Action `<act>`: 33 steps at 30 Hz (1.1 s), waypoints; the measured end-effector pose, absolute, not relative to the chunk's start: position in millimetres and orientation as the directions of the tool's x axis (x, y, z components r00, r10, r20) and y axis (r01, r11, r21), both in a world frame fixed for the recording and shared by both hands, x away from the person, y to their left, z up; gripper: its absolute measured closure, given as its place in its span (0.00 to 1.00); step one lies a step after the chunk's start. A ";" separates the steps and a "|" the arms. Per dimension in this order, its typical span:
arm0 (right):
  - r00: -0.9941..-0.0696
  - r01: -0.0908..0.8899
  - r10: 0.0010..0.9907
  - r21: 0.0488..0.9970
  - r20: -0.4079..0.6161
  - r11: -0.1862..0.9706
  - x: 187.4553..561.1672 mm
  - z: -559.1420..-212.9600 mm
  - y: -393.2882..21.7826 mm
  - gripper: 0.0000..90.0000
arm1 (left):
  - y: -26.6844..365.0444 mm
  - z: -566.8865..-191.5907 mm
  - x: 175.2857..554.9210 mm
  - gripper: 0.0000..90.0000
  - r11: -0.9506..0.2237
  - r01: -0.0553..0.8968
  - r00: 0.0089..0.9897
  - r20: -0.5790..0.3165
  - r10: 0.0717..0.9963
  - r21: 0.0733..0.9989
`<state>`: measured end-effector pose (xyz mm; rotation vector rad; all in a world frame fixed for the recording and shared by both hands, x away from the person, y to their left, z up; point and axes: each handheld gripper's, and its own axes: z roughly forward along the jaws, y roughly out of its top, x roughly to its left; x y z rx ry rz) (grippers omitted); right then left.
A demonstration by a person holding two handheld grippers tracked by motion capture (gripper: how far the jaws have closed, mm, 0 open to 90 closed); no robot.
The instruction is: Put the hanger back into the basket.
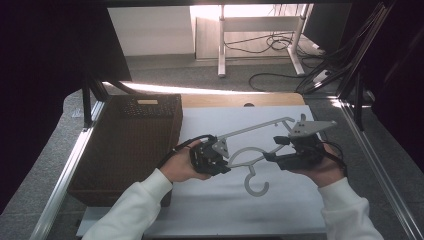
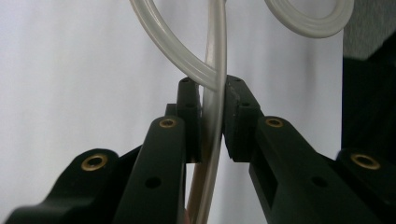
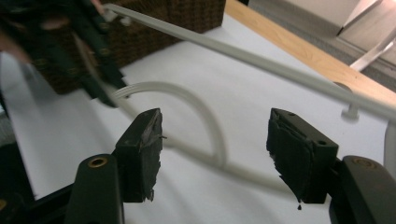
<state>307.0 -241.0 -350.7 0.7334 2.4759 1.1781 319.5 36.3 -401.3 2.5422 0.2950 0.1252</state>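
Note:
A white plastic hanger (image 1: 255, 127) is held tilted over the white mat (image 1: 240, 212), its hook (image 1: 256, 186) pointing toward the person. My left gripper (image 1: 225, 162) is shut on the hanger's left side. In the left gripper view the pale hanger arm (image 2: 214, 116) is pinched between the two black pads of my left gripper (image 2: 212, 114). My right gripper (image 1: 271, 155) is at the hanger's right side and stands open. In the right gripper view its jaws are wide apart, and between the fingers of my right gripper (image 3: 219, 154) the curved hanger arm (image 3: 205, 116) passes untouched.
A dark brown wicker basket (image 1: 135, 140) stands at the left of the table, close to my left hand; it also appears as the basket (image 3: 154, 23) behind the hanger's straight bar (image 3: 261, 63). Metal frame rails run along both table sides. Cables lie on the floor beyond.

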 end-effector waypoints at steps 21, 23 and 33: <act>-0.771 0.389 0.636 0.812 0.029 0.436 281.3 -402.7 -290.6 0.37 | 43.5 -365.7 336.9 0.88 -0.735 0.293 0.931 -0.006 0.366 0.612; -0.768 0.395 0.639 0.810 0.033 0.433 283.1 -405.1 -292.1 0.37 | 46.2 -360.7 337.5 0.88 -0.723 0.296 0.925 0.001 0.379 0.624; -0.773 0.408 0.634 0.788 0.031 0.460 287.1 -414.3 -291.5 0.37 | 55.5 -326.7 349.1 0.89 -0.719 0.285 0.907 0.063 0.416 0.634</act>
